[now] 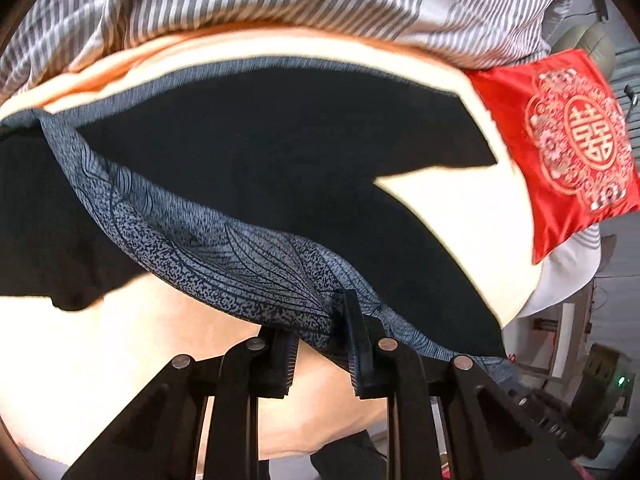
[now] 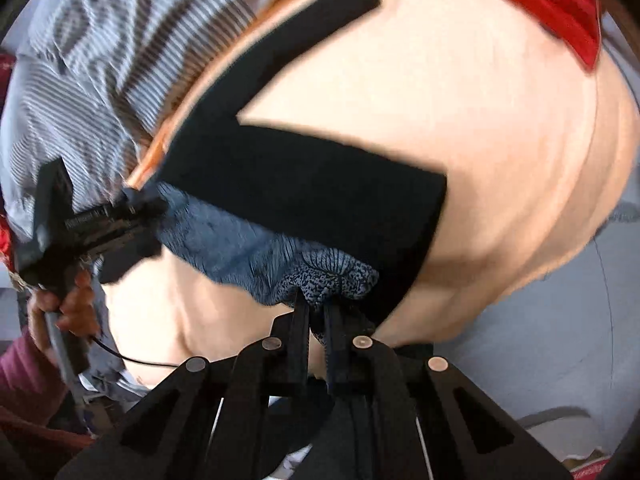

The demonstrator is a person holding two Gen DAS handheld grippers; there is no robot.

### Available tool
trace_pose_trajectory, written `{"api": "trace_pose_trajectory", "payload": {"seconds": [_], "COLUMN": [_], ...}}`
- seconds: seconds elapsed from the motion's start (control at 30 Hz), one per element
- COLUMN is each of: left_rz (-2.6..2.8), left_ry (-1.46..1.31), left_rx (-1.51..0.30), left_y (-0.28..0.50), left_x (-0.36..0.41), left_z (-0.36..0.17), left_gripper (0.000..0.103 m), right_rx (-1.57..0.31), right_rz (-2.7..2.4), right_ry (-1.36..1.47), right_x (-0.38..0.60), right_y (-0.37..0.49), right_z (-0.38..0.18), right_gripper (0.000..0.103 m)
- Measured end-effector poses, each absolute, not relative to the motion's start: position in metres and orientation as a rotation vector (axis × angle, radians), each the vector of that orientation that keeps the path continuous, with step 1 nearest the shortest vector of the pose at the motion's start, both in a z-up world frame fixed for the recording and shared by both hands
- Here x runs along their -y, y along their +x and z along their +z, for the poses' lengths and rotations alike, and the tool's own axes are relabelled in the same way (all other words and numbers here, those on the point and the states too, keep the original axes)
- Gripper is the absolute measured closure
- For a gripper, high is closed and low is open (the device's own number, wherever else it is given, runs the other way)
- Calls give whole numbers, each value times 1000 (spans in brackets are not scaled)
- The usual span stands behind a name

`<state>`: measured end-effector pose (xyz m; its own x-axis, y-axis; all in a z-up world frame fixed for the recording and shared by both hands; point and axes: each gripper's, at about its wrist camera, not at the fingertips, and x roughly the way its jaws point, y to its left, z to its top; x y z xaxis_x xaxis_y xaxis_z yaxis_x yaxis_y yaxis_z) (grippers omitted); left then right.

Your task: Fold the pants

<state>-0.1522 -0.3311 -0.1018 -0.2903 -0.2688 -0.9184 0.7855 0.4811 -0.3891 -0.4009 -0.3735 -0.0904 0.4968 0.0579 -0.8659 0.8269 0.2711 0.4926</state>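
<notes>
Black pants with a blue-grey leaf-print waistband (image 1: 280,152) lie spread on a pale peach bed sheet (image 1: 460,216), legs running away from both cameras.

Left gripper (image 1: 324,320): black fingers drawn close, pinching the printed waistband edge; fabric bunches between the pads and drapes over the near finger. The waistband arcs up and left from the pinch.

Right gripper (image 2: 316,308): fingers nearly together, clamped on a gathered knot of the same waistband (image 2: 320,276). Black legs (image 2: 304,192) fan out beyond the fingertips.

Seen from the right wrist, the left gripper (image 2: 136,208) holds the waistband's far end, the person's hand (image 2: 64,308) on its handle.

Grey-and-white striped quilt (image 1: 240,0) behind; red embroidered satin cushion (image 1: 568,148) at right.
</notes>
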Motion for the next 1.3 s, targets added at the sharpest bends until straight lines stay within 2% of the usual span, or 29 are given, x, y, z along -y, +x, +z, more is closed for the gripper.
{"api": "trace_pose_trajectory", "payload": {"seconds": [0.23,0.4,0.63,0.83,0.87,0.9,0.93,0.97,1.07,1.17,1.23,1.27,1.3], "left_rz": [-1118,-1108,-1051,-965,-953,-924,-884,-868,-880,-866,-859,-855,-841], "left_ry": [375,381,411,468,477,493,509,504,454,485,529,551,581], "left_rx": [-1488,-1462,-1453,-1469,-1468,-1451,-1414,-1389,-1407,-1390,-1378,-1374,-1368], "left_y": [-122,-100,-80,-76,-76,-75,-74,-72,-63,-61,-65,-67,-71], "left_x": [373,411,467,487,488,488,486,484,471,462,459,460,461], "left_z": [-65,-60,-92,-129,-132,-133,-131,-126,-111,-103,-103,-105,-110], "left_gripper": [81,81,81,80,72,52,43,39,39,31,31,31,31], "right_rx": [-874,-886,-1016,-1113,-1133,-1157,-1178,-1184,-1157,-1124,-1094,-1081,-1072], "right_rz": [-650,-638,-600,-561,-558,-564,-575,-581,-581,-589,-638,-680,-708], "right_ry": [1035,914,821,870,861,851,849,865,928,986,1047,1035,1012], "right_x": [458,540,631,672,674,674,676,679,688,699,710,714,716], "right_y": [-373,-338,-272,-246,-242,-240,-239,-239,-244,-249,-258,-264,-267], "right_z": [-49,-40,-88,-144,-152,-161,-169,-174,-179,-174,-166,-158,-149], "right_gripper": [97,97,97,97,97,97,97,97,96,95,87,67,42]}}
